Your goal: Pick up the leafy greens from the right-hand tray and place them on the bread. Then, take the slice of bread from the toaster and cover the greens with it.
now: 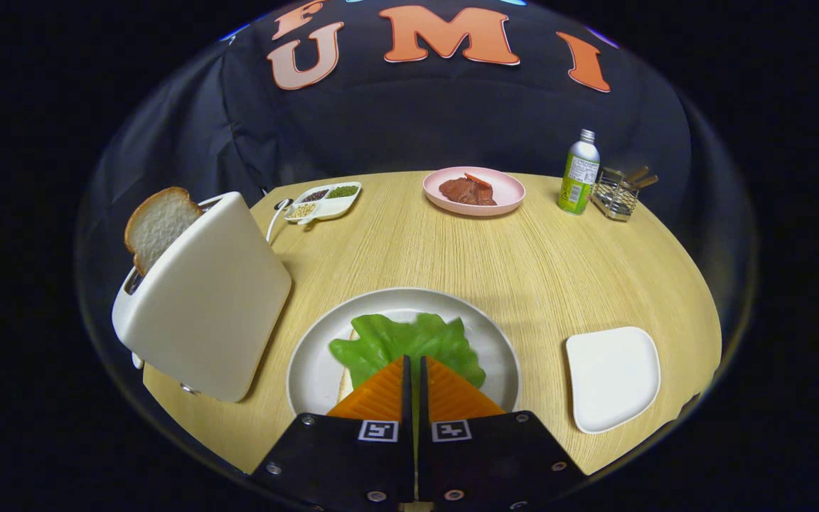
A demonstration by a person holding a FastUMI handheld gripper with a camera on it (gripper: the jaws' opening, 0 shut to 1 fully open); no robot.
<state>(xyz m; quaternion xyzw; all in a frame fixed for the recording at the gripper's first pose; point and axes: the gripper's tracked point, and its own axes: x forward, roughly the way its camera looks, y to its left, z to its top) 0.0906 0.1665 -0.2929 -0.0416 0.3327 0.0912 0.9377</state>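
A: Greens [409,345] lie on the bread [345,384] in the plate [310,370], at twelve o'clock just ahead of the gripper [414,366]. Its fingers are nearly together, a thin slit between, over the leaf's near edge; whether they pinch it I cannot tell.

B: And the slice [157,224]?

A: At ten o'clock, standing up from the toaster [210,306]. Likely light, soft, crumbly: take it by the crust, gently.

B: Containers?

A: Tray [612,377] at three o'clock, bare. Pink dish [502,195] at one o'clock holds meat [466,190].
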